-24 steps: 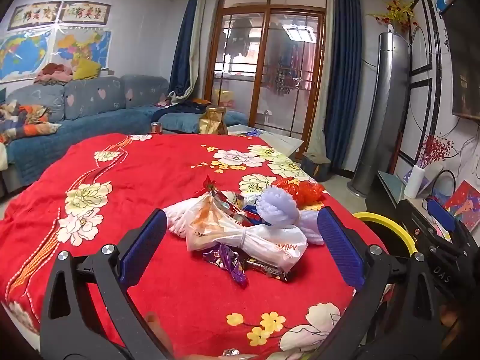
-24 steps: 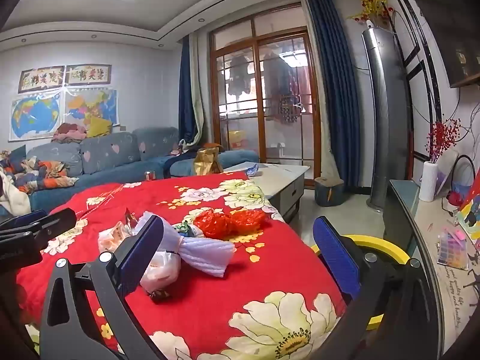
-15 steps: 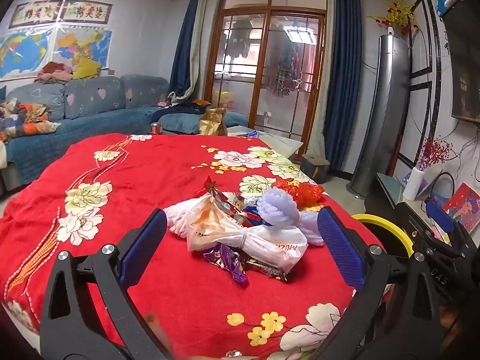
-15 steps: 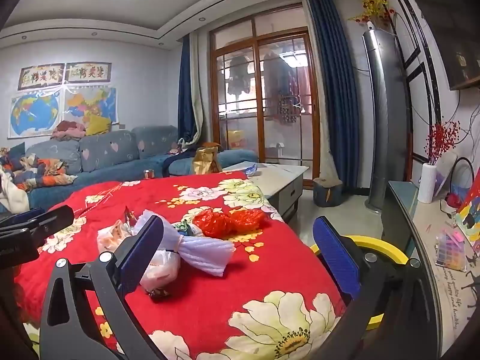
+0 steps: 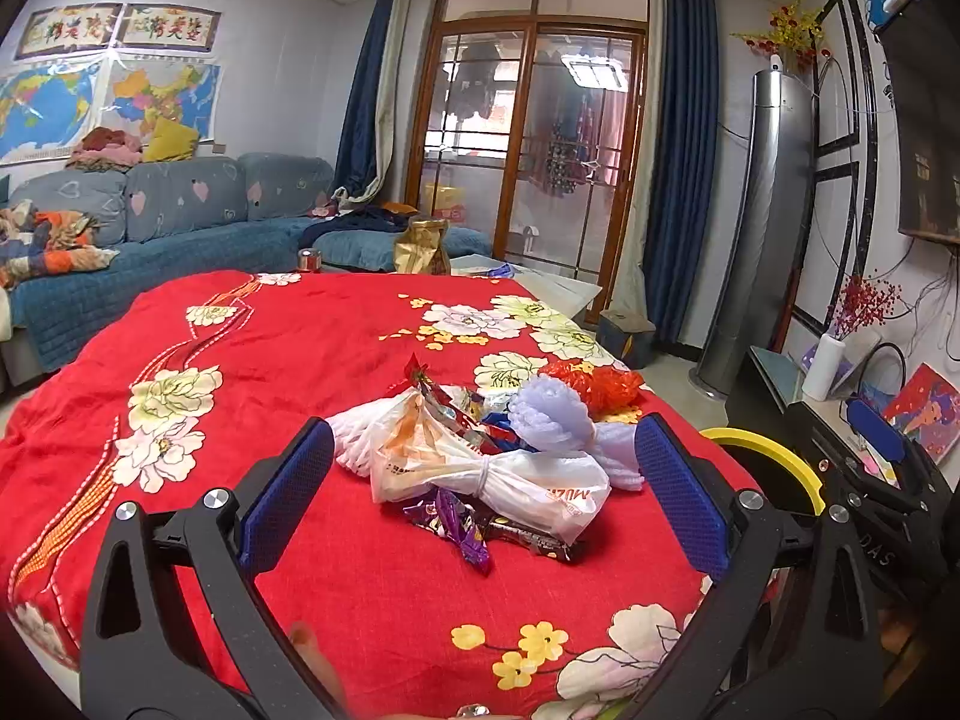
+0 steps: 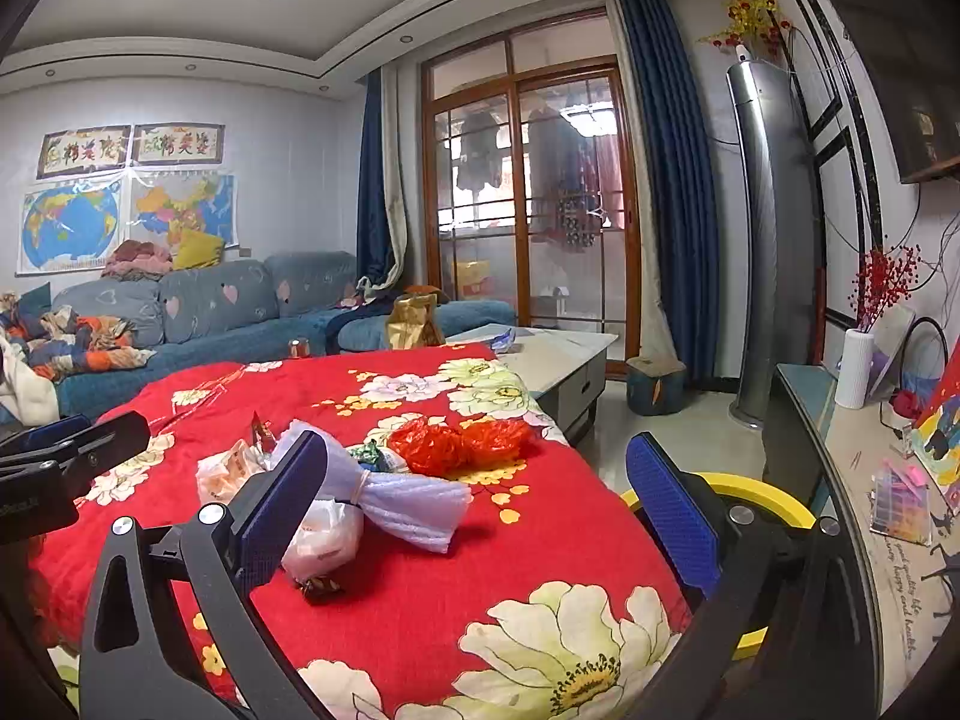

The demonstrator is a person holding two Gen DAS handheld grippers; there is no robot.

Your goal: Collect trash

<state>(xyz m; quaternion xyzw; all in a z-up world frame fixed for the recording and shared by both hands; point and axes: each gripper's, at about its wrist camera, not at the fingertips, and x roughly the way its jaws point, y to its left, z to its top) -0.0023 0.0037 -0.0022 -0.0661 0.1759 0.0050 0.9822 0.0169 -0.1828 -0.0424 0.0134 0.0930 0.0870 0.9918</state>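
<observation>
Left tongs [image 5: 483,498] agape, trash pile [image 5: 480,450] framed between, untouched.

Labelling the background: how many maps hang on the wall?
2. A world map hangs at the left above the sofa, and a second map hangs just to its right. More could lie outside the view.

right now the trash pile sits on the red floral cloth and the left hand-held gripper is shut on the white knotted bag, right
Not quite. The left hand-held gripper is open, its fingers apart either side of the white knotted bag, as the left wrist view shows. The pile does sit on the red floral cloth.
</observation>
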